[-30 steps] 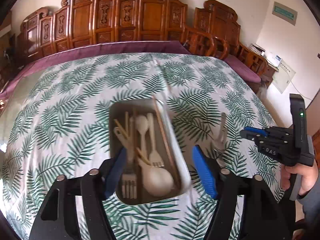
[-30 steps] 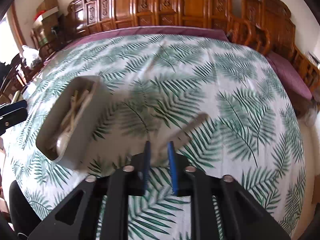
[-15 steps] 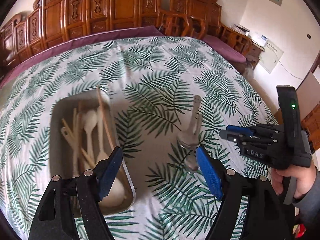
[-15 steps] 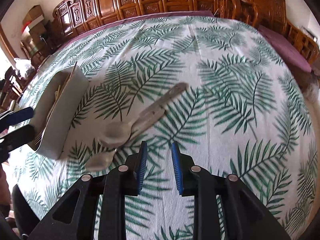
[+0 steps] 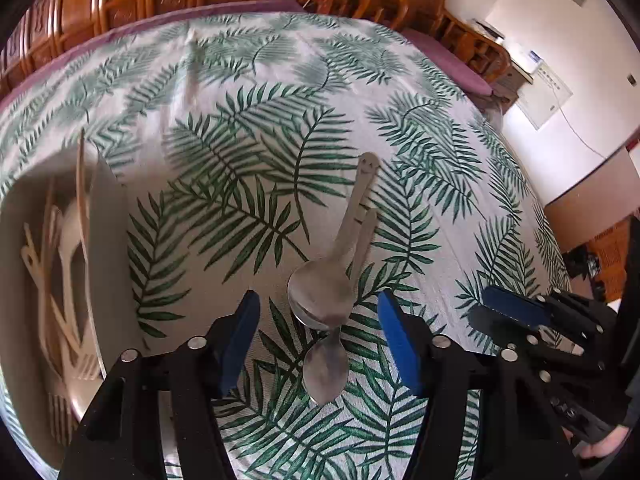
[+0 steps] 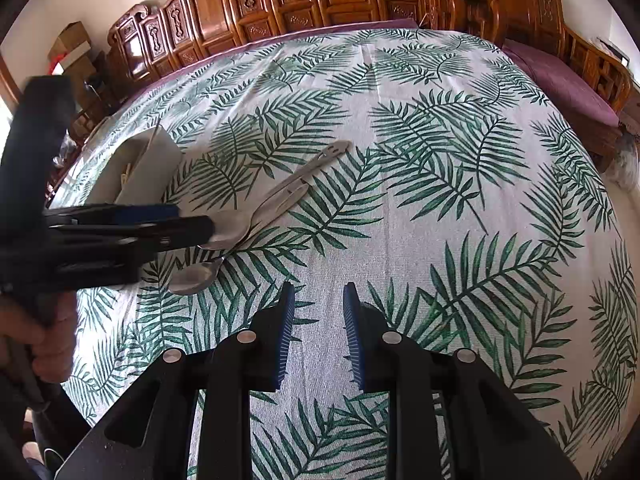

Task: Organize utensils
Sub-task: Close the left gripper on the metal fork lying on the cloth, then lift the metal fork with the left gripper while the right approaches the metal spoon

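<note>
The tray (image 5: 108,208) is cut off by the left edge of the left wrist view, its pale utensils (image 5: 60,256) are blurred beyond telling apart, and in the right wrist view the larger spoon's bowl (image 6: 228,232) is partly hidden behind the left gripper's fingers (image 6: 132,213).

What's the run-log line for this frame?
left gripper: open, just closing, straddling stacked metal spoons | right gripper: open, empty | tray: left, holds utensils
</note>
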The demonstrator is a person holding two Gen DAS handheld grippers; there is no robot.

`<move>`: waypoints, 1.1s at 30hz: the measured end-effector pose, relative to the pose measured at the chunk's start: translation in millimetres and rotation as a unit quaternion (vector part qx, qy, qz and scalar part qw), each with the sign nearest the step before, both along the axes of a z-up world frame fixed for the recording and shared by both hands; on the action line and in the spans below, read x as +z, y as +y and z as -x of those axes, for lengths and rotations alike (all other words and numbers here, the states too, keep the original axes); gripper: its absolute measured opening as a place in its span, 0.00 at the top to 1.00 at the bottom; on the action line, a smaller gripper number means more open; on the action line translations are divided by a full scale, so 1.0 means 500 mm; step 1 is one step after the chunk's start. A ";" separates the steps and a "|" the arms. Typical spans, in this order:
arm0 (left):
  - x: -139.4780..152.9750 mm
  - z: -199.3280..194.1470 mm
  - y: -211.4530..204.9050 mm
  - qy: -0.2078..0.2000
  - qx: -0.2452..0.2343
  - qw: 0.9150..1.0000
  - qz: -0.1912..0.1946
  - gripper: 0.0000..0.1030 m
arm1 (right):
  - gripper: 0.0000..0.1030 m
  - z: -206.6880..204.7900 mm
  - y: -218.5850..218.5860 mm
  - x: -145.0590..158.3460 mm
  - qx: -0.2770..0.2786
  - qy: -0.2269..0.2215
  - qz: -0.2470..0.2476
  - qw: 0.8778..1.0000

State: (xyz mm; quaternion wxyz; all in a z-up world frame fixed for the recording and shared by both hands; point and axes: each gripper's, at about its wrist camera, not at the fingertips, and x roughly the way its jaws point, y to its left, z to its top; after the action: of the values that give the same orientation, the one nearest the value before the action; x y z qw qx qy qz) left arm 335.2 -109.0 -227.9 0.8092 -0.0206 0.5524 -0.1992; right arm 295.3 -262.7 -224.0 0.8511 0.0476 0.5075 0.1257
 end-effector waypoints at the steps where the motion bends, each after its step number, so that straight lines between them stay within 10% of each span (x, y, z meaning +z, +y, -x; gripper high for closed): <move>1: -0.009 -0.005 0.000 0.007 0.004 1.000 0.002 0.47 | 0.74 0.002 -0.002 0.003 0.000 -0.002 -0.002 1.000; 14: -0.023 -0.021 0.010 0.029 0.036 0.998 0.043 0.97 | 0.74 0.019 -0.011 0.003 -0.002 -0.002 -0.006 1.000; 33: 0.113 0.052 0.163 -0.084 0.080 0.993 0.007 0.99 | 0.74 -0.010 0.175 -0.045 0.040 0.027 -0.033 0.998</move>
State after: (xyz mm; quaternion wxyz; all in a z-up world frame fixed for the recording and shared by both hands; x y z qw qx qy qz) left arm 309.4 -27.3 -171.4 0.8659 -0.0536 0.4775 -0.1393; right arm 300.1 -175.2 -246.4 0.8293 0.0581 0.5275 0.1750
